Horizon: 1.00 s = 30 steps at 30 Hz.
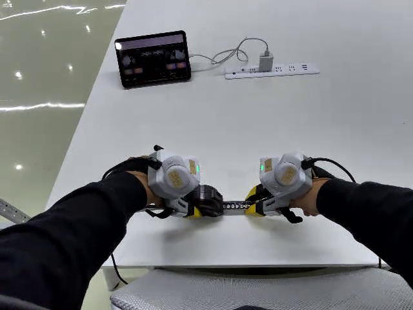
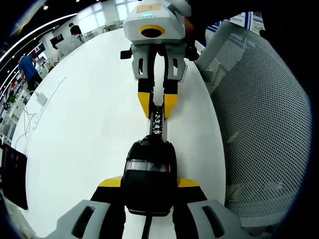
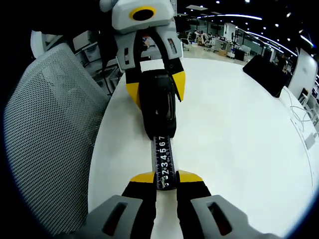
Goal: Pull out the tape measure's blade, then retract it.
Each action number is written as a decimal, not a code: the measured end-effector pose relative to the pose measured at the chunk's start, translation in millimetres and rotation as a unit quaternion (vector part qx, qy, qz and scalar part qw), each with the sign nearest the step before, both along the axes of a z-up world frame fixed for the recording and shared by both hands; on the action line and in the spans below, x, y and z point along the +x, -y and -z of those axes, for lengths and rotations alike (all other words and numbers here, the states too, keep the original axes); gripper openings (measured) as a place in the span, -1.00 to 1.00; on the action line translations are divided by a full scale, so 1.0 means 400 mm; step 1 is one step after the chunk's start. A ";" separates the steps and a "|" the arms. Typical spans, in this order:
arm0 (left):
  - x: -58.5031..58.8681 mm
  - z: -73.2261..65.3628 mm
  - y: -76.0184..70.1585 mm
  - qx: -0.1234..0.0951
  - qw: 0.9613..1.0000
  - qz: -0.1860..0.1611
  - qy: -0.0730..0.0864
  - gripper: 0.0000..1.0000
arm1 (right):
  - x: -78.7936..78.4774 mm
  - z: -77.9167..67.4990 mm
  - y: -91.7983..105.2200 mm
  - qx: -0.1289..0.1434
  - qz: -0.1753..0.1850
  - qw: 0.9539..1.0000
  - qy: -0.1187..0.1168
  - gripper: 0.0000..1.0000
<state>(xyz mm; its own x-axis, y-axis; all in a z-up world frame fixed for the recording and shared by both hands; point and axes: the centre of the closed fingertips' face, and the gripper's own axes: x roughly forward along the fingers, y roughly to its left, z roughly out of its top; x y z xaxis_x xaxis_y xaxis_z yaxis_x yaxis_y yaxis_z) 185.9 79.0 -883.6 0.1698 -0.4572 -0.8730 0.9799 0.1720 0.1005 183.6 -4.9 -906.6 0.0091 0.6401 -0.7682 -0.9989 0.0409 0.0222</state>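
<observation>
A black tape measure case (image 1: 208,200) sits just above the white table's near edge, clamped in my left gripper (image 1: 193,209), whose yellow-tipped fingers (image 2: 110,182) are shut on its sides (image 2: 148,177). A short length of white blade (image 1: 236,206) with black numbers runs from the case to my right gripper (image 1: 253,205). The right gripper (image 3: 163,178) is shut on the blade's end (image 3: 162,167); the case (image 3: 158,107) lies straight ahead of it. In the left gripper view the blade (image 2: 156,122) reaches across to the right gripper (image 2: 156,102).
A tablet (image 1: 153,58) stands at the far left of the white table (image 1: 271,116), with a power strip (image 1: 271,70) and a charger cable beside it. A grey mesh chair (image 1: 258,290) sits below the table's near edge. The floor drops away on the left.
</observation>
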 end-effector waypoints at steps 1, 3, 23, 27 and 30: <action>0.000 0.000 0.000 0.000 1.000 0.000 -0.001 -0.36 | -0.001 0.000 0.001 0.000 0.000 1.000 0.001 -0.80; 0.000 0.001 0.000 0.002 1.000 0.002 0.000 -0.36 | -0.001 -0.001 0.001 0.000 0.000 1.000 0.001 -0.80; 0.001 0.001 0.002 0.001 1.000 0.000 -0.001 -0.36 | -0.006 -0.001 0.026 -0.010 0.002 1.000 -0.003 -0.80; 0.000 0.001 0.003 0.006 1.000 0.000 -0.002 -0.36 | -0.003 -0.002 0.035 -0.010 0.009 1.000 -0.011 -0.80; 0.000 0.001 0.004 0.006 1.000 0.000 -0.004 -0.36 | -0.005 -0.001 0.037 -0.012 0.007 1.000 -0.010 -0.80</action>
<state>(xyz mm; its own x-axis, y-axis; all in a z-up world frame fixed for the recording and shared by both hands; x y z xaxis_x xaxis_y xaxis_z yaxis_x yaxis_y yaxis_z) 185.9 77.5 -884.2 0.1637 -0.4467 -0.8796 0.9806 0.1710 0.0956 181.4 -19.5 -906.1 0.0031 0.6209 -0.7839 -0.9976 0.0562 0.0406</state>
